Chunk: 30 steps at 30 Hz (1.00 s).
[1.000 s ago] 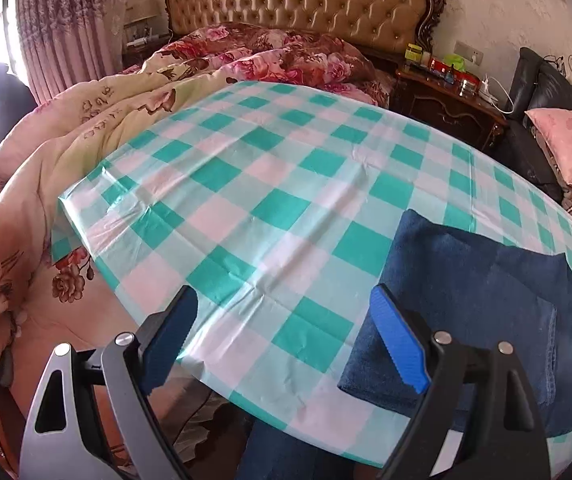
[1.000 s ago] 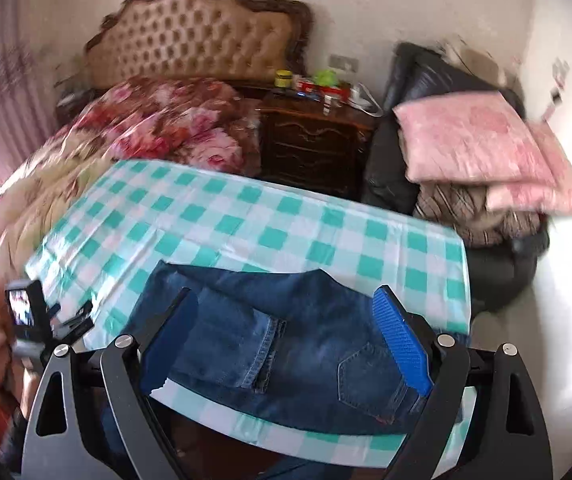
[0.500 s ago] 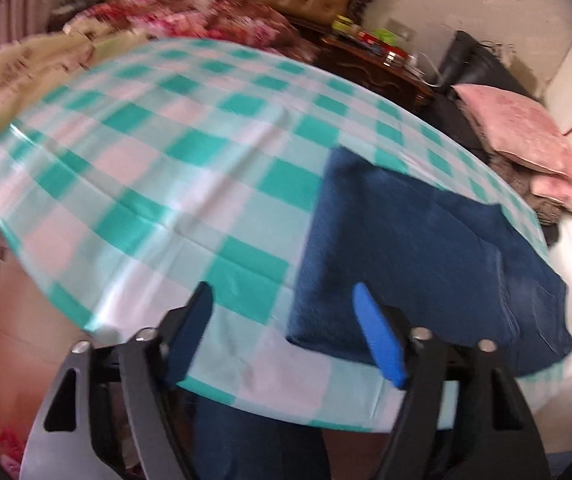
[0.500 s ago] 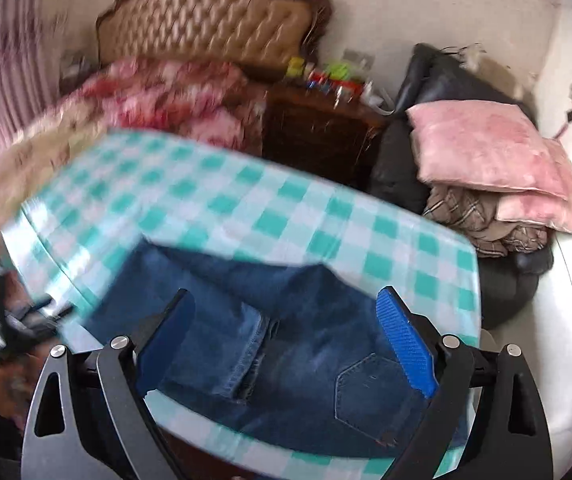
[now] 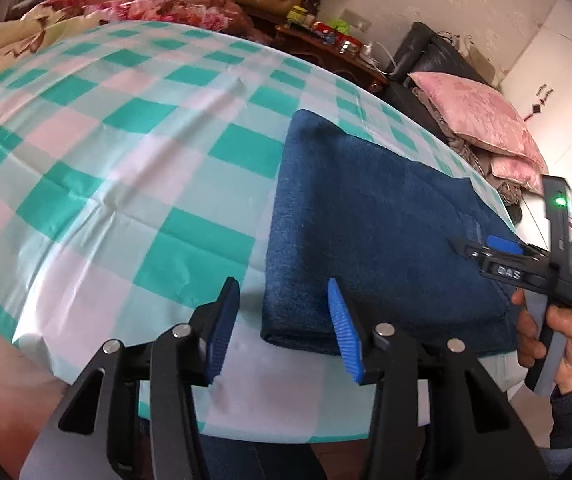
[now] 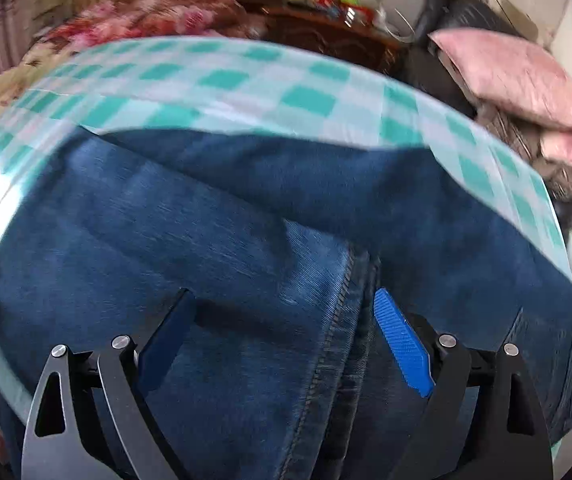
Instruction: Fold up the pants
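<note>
Folded pants (image 5: 370, 232) on checked tablecloth (image 5: 134, 168), both hand-held grippers spread, left hand-held gripper (image 5: 284, 326) at corner, right hand-held gripper (image 6: 282, 328) over denim

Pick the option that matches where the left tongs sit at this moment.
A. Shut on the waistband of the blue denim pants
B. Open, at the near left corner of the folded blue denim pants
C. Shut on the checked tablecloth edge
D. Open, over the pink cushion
B: in the left wrist view the left tongs stand open, straddling the near left corner of the folded blue denim pants on the green-and-white checked tablecloth, clamping nothing.
</note>
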Each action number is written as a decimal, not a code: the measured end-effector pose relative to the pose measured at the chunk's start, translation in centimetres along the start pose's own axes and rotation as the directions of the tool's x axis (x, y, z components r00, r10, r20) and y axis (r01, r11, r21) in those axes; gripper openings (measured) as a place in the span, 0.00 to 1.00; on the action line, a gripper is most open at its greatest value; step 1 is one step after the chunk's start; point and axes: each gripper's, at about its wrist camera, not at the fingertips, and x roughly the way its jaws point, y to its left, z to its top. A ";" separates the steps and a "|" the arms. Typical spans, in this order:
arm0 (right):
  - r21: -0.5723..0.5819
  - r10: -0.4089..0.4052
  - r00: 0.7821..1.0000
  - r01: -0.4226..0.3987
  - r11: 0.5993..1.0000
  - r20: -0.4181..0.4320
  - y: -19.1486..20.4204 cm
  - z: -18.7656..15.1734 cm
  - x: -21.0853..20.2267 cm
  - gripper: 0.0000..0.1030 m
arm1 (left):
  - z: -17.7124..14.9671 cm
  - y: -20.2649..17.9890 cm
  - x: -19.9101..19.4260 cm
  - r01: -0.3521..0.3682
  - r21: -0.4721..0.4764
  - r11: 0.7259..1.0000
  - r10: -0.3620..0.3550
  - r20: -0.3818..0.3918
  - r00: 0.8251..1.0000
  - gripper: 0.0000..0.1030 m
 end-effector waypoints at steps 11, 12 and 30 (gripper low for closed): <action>0.141 0.035 0.999 -0.035 0.989 -0.002 -1.3 -0.8 0.7 0.96 | -0.9 -1.7 0.4 -0.020 0.158 0.987 0.016 0.026 1.000 0.64; 0.145 0.031 1.000 -0.029 0.989 -0.007 -1.3 -0.7 0.7 0.95 | -1.0 -2.1 0.5 -0.038 0.181 0.983 0.033 0.028 0.999 0.65; 0.079 -0.001 0.996 0.007 0.997 -0.086 -0.4 1.3 -0.5 0.95 | 0.3 1.0 0.3 0.109 0.027 0.994 -0.108 -0.064 0.992 0.26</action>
